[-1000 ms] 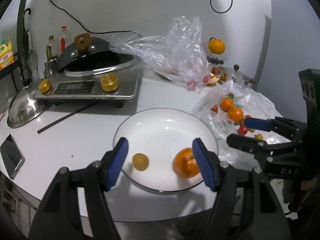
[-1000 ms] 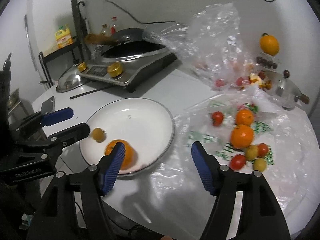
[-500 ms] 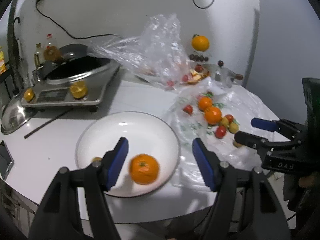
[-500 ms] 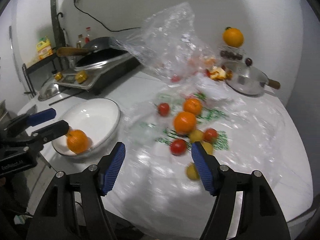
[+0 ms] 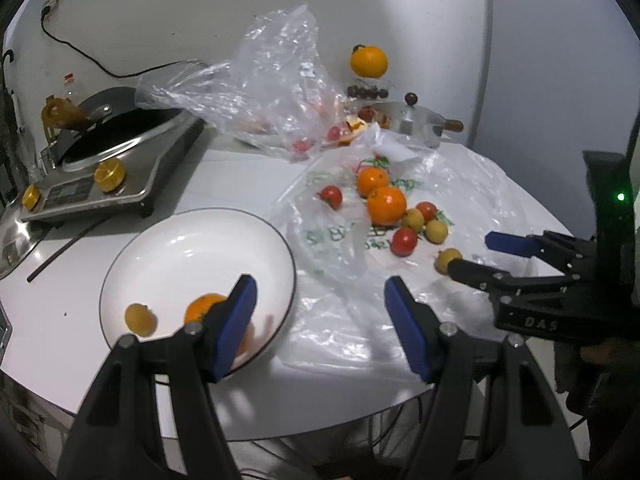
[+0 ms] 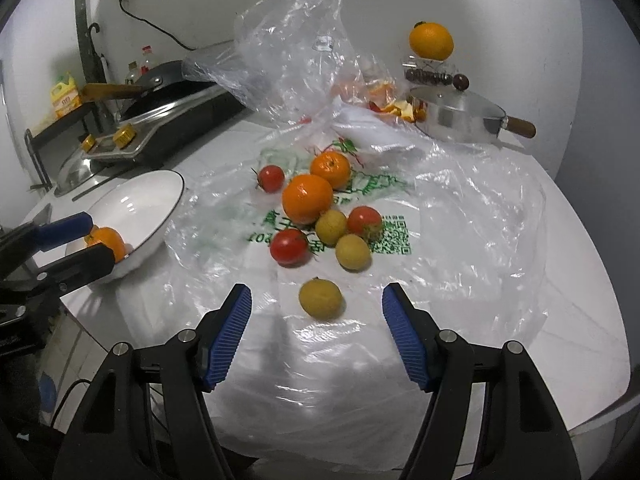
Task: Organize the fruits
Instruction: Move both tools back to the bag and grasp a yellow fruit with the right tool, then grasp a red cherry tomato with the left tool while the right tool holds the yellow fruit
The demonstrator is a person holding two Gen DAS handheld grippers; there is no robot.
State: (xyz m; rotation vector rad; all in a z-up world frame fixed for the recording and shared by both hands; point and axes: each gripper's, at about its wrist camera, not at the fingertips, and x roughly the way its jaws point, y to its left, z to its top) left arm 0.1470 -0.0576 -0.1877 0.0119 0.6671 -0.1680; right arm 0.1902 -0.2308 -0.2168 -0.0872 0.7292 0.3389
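Observation:
A white plate (image 5: 192, 240) (image 6: 140, 204) holds an orange (image 5: 202, 306) (image 6: 106, 240) and a small yellow fruit (image 5: 140, 319). On a flattened clear plastic bag (image 6: 440, 208) lie two oranges (image 6: 307, 199) (image 5: 386, 205), three red tomatoes (image 6: 290, 246) and small yellow fruits (image 6: 352, 251). One yellow fruit (image 6: 321, 298) (image 5: 446, 258) lies apart, nearest my right gripper (image 6: 316, 334), which is open and empty just short of it. My left gripper (image 5: 320, 324) is open and empty over the plate's right rim and the bag edge.
An induction cooker with a black wok (image 5: 108, 160) stands at the back left, a lidded steel pan (image 6: 460, 114) at the back right. A crumpled clear bag (image 5: 272, 92) with fruit scraps lies between them. One orange (image 6: 431, 41) sits on a stand by the wall.
Both grippers swung to the right, from over the plate toward the bag of fruit. The orange in the plate rolled toward the plate's near side. Both stayed open.

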